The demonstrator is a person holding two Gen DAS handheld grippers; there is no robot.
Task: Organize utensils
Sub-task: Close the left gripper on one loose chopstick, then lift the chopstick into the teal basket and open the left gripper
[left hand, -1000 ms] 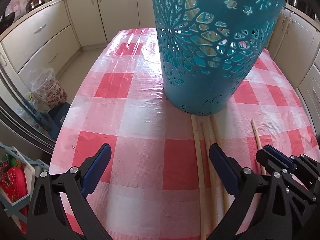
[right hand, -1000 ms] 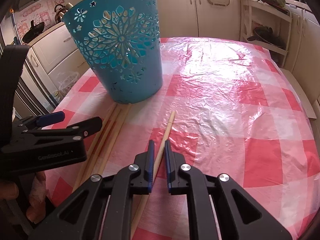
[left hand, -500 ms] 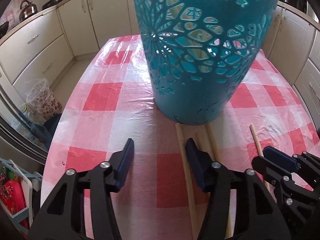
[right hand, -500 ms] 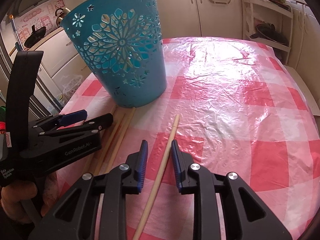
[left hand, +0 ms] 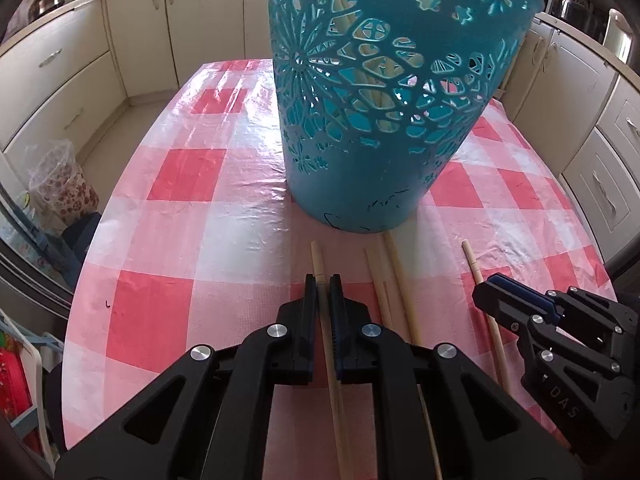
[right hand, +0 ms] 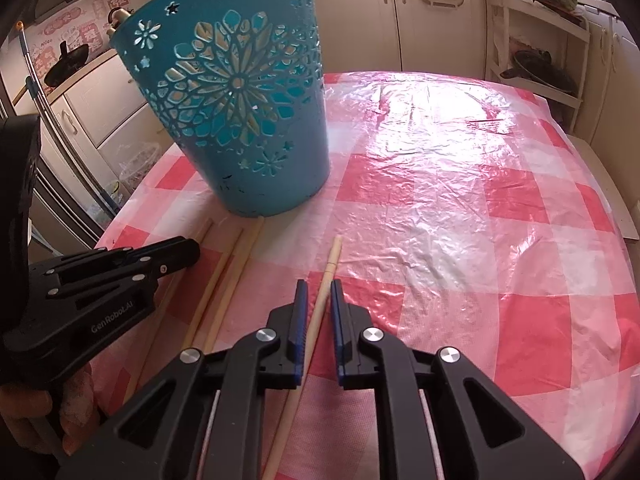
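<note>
A teal cut-out basket (left hand: pixel 380 120) stands on the checked table (left hand: pixel 192 208); sticks show inside it through the holes. Several long wooden chopsticks lie in front of it. My left gripper (left hand: pixel 323 280) is shut on the leftmost chopstick (left hand: pixel 318 258), which runs back between its jaws. My right gripper (right hand: pixel 319 285) straddles a separate chopstick (right hand: pixel 332 258) with a small gap on each side, jaws slightly open. Two more chopsticks (left hand: pixel 386 276) lie between the grippers. The right gripper shows at the right of the left wrist view (left hand: pixel 504 304).
Cream kitchen cabinets (left hand: pixel 60 80) surround the table. A floral bin with a plastic bag (left hand: pixel 60 188) stands on the floor at left. A white rack (right hand: pixel 536 40) stands behind the table. The basket also shows in the right wrist view (right hand: pixel 240 112).
My left gripper moved right over the leftmost chopstick and closed from wide open onto it. My right gripper opened slightly, then narrowed again around its chopstick.
</note>
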